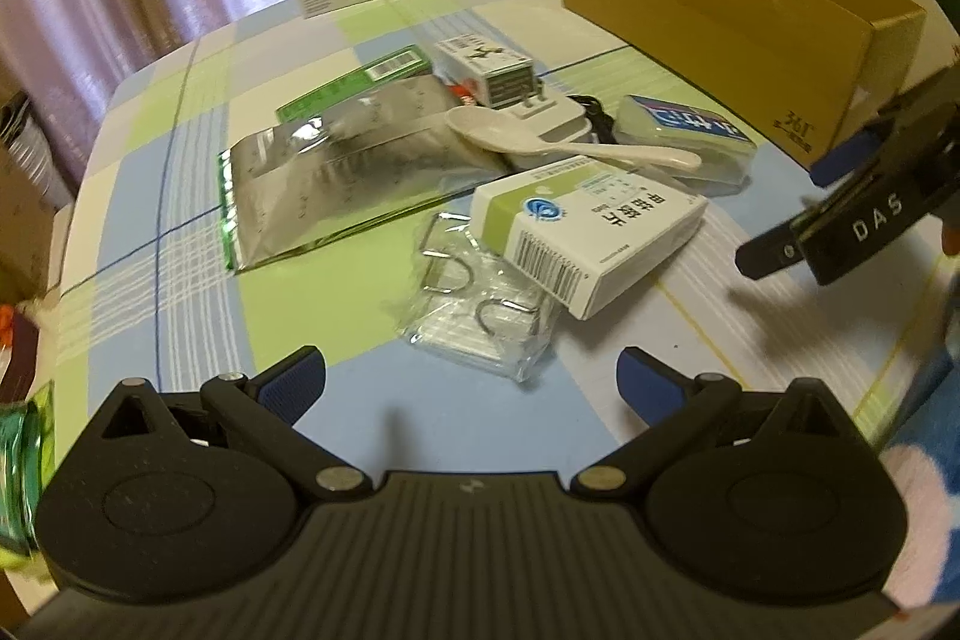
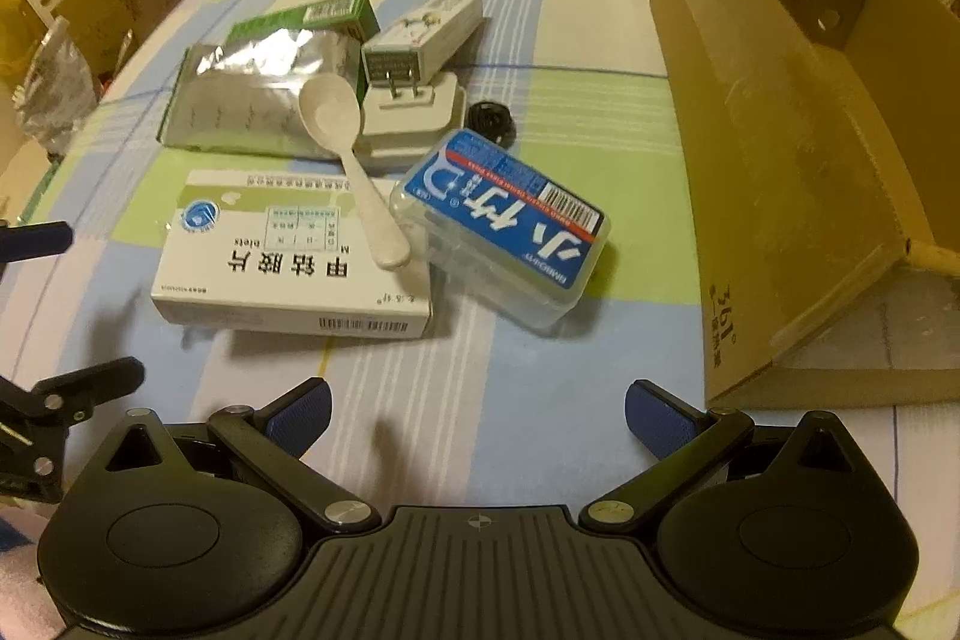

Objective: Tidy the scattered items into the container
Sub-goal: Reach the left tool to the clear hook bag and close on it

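Scattered items lie in one loose heap in the middle of the worktop [image 2: 570, 10]: a white medicine box [image 2: 288, 262] with a spoon [image 2: 354, 160] leaning across it, a blue-labelled clear case [image 2: 504, 226], a foil pouch [image 1: 336, 160]. The cardboard container [image 2: 798, 148] waits at the far right, open side up (perhaps empty; its floor is hidden). Left tongs [image 1: 474, 382] and right tongs [image 2: 477, 409] both gape wide, holding nothing, near the heap.

An open brown cardboard box [image 2: 780, 148] stands at three o'clock of the pile. A white spoon [image 2: 354, 160] lies across a white-and-green medicine box [image 2: 288, 268], with a clear blue-labelled case [image 2: 504, 226] touching at its three o'clock and a silver foil pouch [image 2: 252, 100] at eleven.
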